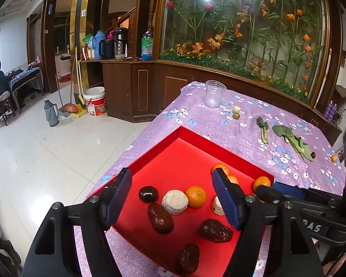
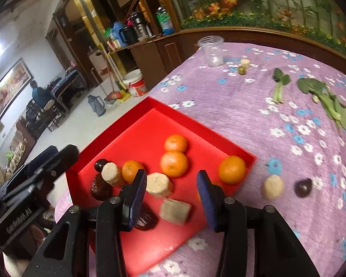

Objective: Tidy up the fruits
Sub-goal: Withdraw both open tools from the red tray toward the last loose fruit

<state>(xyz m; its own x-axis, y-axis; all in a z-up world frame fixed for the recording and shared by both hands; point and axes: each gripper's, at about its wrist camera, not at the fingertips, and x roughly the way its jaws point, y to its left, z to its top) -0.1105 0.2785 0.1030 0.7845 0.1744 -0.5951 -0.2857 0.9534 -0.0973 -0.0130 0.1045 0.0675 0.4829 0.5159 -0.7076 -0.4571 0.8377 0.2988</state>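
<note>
Red tray (image 1: 191, 136) sits at the near left corner of the counter (image 1: 242, 129), on a purple floral cloth. In the tray: four tangerines, dark dates and pale round cakes.

Left gripper (image 1: 171, 198) hangs over the tray's near half, jaws well apart, nothing between the pads; a dark plum (image 1: 148, 194), a round cake (image 1: 174, 202) and a tangerine (image 1: 196, 196) lie below the gap.

Right gripper (image 2: 171, 202) hangs over the tray's near right part, jaws partly open and empty; a pale block (image 2: 175, 211) lies beneath.

Outside the tray, right: a cake (image 2: 272, 186) and a dark fruit (image 2: 303, 187). Far: plastic cup (image 1: 214, 93), greens (image 1: 295, 142).
</note>
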